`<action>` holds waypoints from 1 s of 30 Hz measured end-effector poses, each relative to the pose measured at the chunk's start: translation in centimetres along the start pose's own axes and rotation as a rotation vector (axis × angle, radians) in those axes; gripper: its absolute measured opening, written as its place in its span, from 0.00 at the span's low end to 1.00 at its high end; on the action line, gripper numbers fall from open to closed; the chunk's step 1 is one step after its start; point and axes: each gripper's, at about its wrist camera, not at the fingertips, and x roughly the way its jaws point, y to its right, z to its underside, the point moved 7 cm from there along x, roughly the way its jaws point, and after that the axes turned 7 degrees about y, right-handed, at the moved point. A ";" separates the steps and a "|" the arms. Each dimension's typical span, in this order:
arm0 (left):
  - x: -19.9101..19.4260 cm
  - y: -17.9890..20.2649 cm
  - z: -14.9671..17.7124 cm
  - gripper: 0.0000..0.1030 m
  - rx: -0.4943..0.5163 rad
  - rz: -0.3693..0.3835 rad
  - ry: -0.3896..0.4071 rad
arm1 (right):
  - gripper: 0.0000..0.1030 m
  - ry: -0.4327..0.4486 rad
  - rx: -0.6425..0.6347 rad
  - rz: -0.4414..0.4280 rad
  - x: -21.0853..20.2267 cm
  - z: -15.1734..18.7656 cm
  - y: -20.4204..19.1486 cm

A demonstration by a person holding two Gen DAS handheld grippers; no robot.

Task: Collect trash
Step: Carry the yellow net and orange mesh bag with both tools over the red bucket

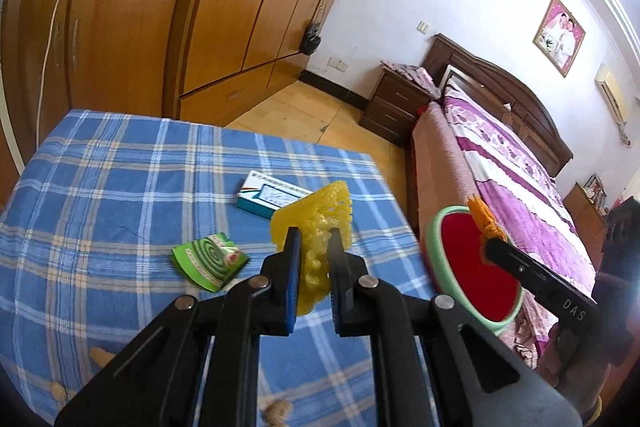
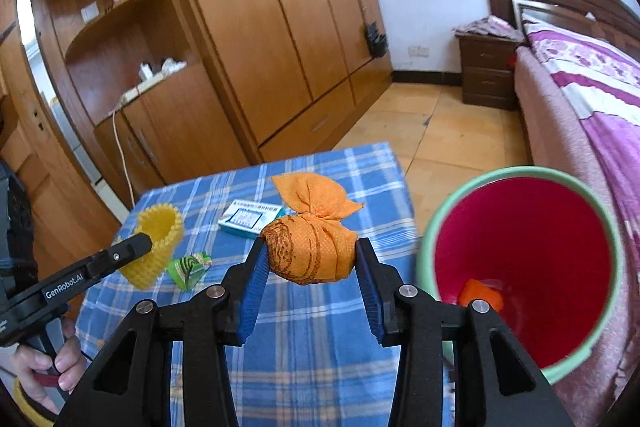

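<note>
My left gripper (image 1: 315,241) is shut on a yellow foam fruit net (image 1: 316,223) and holds it above the blue plaid table (image 1: 100,179); the net also shows in the right wrist view (image 2: 158,251). My right gripper (image 2: 310,253) is shut on an orange tied cloth bundle (image 2: 312,251), held left of the red bin with a green rim (image 2: 524,267). The bundle (image 1: 484,221) hangs over the bin (image 1: 464,263) in the left wrist view. An orange item (image 2: 480,297) lies in the bin's bottom. A green mosquito-coil packet (image 1: 210,259) and a teal and white box (image 1: 270,197) lie on the table.
A bed with a purple floral cover (image 1: 512,167) stands right of the table and bin. Wooden wardrobes (image 2: 260,27) line the far wall. A dark nightstand (image 1: 394,105) stands by the bed. Peanut-like bits (image 1: 100,357) lie at the table's near edge.
</note>
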 end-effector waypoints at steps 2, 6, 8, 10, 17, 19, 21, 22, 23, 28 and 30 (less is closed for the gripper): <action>-0.7 0.9 0.2 0.11 0.000 0.013 0.005 | 0.43 0.018 0.015 0.008 -1.3 -0.1 0.7; -1.4 3.1 0.7 0.11 0.014 0.037 0.004 | 0.43 0.041 0.045 0.024 -3.2 -0.2 2.1; -1.4 4.3 0.9 0.11 0.026 0.048 -0.002 | 0.43 0.051 0.059 0.033 -3.9 -0.2 2.9; -1.2 5.6 1.1 0.11 0.041 0.060 -0.008 | 0.43 0.060 0.075 0.042 -4.4 -0.2 3.8; 0.1 10.1 1.9 0.11 0.091 0.109 -0.038 | 0.43 0.075 0.134 0.092 -5.8 0.4 7.9; 0.7 11.4 2.2 0.11 0.105 0.120 -0.049 | 0.43 0.077 0.150 0.101 -6.2 0.6 9.0; 1.6 12.6 2.6 0.11 0.122 0.128 -0.064 | 0.43 0.080 0.166 0.114 -6.4 0.9 10.1; 1.9 13.0 2.9 0.11 0.128 0.131 -0.071 | 0.43 0.081 0.174 0.124 -6.5 1.1 10.7; 2.4 13.6 3.2 0.11 0.138 0.136 -0.083 | 0.43 0.080 0.180 0.134 -6.5 1.3 11.2; 4.7 16.5 4.9 0.11 0.179 0.155 -0.138 | 0.43 0.076 0.227 0.178 -6.5 2.4 14.3; 5.7 17.5 5.5 0.11 0.194 0.165 -0.157 | 0.43 0.071 0.247 0.195 -6.4 3.0 15.5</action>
